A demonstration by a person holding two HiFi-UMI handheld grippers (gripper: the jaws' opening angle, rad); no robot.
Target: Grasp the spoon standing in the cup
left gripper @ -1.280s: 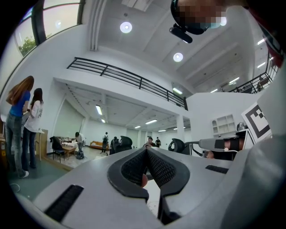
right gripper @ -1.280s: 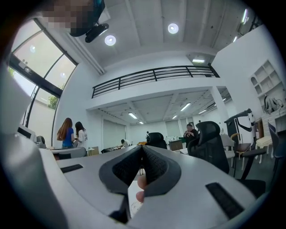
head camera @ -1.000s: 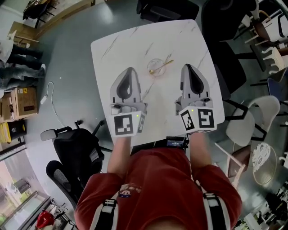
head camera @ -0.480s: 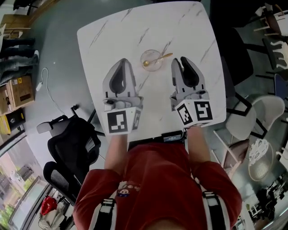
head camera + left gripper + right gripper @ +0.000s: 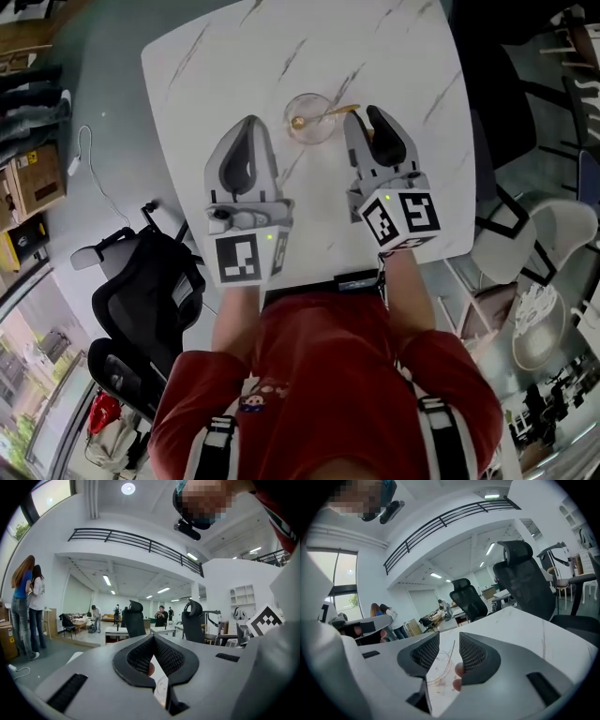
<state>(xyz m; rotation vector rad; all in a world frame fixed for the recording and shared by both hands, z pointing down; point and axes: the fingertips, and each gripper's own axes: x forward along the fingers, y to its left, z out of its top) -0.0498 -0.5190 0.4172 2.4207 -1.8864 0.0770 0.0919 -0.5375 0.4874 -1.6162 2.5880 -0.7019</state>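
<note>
A clear glass cup (image 5: 308, 119) stands on the white marble table (image 5: 216, 56). A gold spoon (image 5: 330, 112) leans in it, handle pointing right. My right gripper (image 5: 367, 116) sits just right of the cup, level with the handle's end. Its jaws have just been opening and now stand apart with nothing gripped. In the right gripper view the cup (image 5: 436, 674) and the spoon's thin handle (image 5: 449, 657) show ahead through the gap of the right gripper (image 5: 449, 642). My left gripper (image 5: 248, 122) lies left of the cup, tips together. In its own view the left gripper (image 5: 153, 637) holds nothing.
A black office chair (image 5: 141, 281) stands at the table's near left and a white chair (image 5: 525, 244) at its right. More dark chairs (image 5: 520, 581) stand beyond the far edge. People (image 5: 27, 606) stand far off to the left.
The right jaws went from shut to open. Both grippers moved forward over the table toward the cup, and the right one now lies beside the spoon's handle.
</note>
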